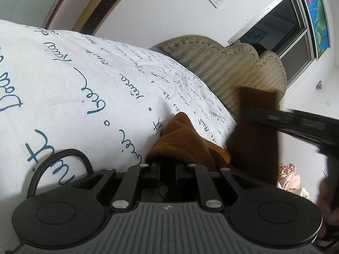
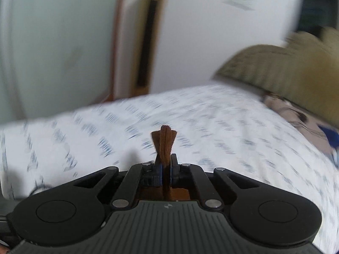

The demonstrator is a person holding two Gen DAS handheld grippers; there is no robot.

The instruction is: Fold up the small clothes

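Observation:
A small brown garment (image 1: 180, 141) is held up over the bed. My left gripper (image 1: 166, 165) is shut on one bunched edge of it. Its fabric covers the fingertips. In the left wrist view the rest of the cloth hangs as a dark brown strip (image 1: 256, 135) from my right gripper (image 1: 254, 110), which comes in blurred from the right. In the right wrist view my right gripper (image 2: 166, 167) is shut on a narrow pleat of the brown garment (image 2: 164, 142) that sticks up between the pads. The view is blurred by motion.
A white quilt with dark blue script (image 1: 74, 89) covers the bed (image 2: 211, 127). A beige tufted headboard (image 1: 222, 67) stands against the white wall. A window (image 1: 281, 31) lies beyond it. Pink crumpled cloth (image 1: 289, 175) lies at the right.

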